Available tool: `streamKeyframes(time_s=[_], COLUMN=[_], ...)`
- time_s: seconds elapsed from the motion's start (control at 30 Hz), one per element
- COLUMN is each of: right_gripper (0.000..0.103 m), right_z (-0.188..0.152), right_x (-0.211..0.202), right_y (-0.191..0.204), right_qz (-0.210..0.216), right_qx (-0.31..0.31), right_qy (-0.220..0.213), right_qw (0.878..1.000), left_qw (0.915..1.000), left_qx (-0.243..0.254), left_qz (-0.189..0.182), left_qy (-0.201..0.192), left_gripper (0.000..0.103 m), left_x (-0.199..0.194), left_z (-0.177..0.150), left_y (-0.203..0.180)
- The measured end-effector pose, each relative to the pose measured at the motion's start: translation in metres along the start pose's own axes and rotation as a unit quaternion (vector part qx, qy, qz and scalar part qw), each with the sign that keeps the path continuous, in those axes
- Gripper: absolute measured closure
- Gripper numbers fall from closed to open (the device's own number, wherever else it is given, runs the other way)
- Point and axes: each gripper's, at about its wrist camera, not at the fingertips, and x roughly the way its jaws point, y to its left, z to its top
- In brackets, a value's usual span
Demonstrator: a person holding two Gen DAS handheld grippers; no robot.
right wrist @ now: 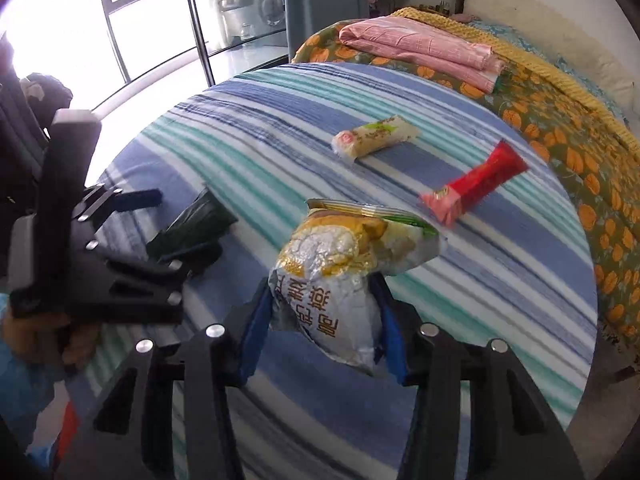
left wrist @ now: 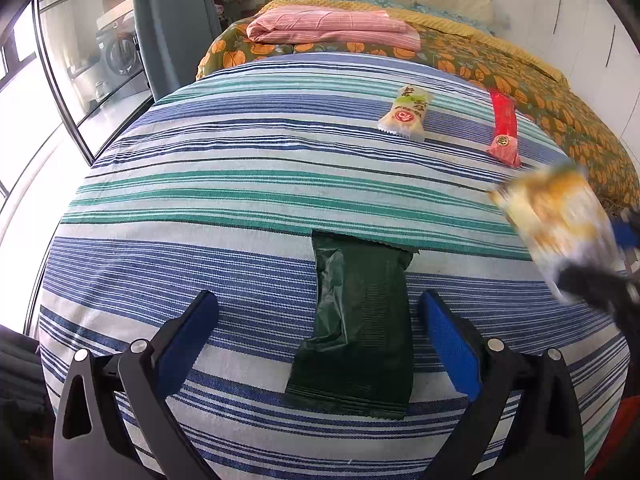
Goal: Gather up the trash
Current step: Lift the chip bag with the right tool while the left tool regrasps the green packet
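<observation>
While the right gripper [right wrist: 320, 312] clamps the yellow snack bag [right wrist: 340, 264], the left gripper [left wrist: 320, 332] gapes around the green wrapper [left wrist: 356, 332]; white wrapper [left wrist: 406, 114] and red wrapper [left wrist: 504, 128] wait at one o'clock.

Striped bed [left wrist: 240, 184], mostly bare cloth, four wrappers as obstacles.

I see wide free fabric on my left; a dark green wrapper [left wrist: 360, 320] lies between my left hand-held gripper [left wrist: 320, 320] fingers, white [left wrist: 406, 114] and red [left wrist: 503, 128] wrappers sit farther off, and folded pink cloth [left wrist: 332, 30] blocks the far end.
</observation>
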Motion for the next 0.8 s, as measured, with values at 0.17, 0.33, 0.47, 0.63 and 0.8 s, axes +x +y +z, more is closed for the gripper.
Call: streamKeyframes(time_s=[0.17, 0.33, 0.47, 0.63, 0.8], right_gripper=[0.027, 0.018, 0.015, 0.010, 0.009], right_z=[-0.045, -0.056, -0.054, -0.051, -0.052], right_x=[-0.010, 0.003, 0.012, 0.018, 0.018], right_y=[-0.005, -0.016, -0.006, 0.000, 0.000], right_qz=[-0.006, -0.010, -0.038, -0.055, -0.058], right_qx=[0.024, 0.071, 0.057, 0.052, 0.054], right_qy=[-0.005, -0.011, -0.009, -0.006, -0.019], right_qw=[1.000, 0.997, 0.998, 0.997, 0.997], left_qw=[1.0000, 1.0000, 1.0000, 1.0000, 1.0000], left_qx=[0.000, 0.000, 0.000, -0.001, -0.001], left_qz=[0.000, 0.000, 0.001, 0.002, 0.002], left_qy=[0.000, 0.000, 0.000, 0.000, 0.000], left_gripper=[0.005, 0.005, 0.005, 0.005, 0.005], left_x=[0.000, 0.000, 0.000, 0.000, 0.000], left_z=[0.000, 0.000, 0.000, -0.001, -0.001], left_y=[0.000, 0.000, 0.000, 0.000, 0.000])
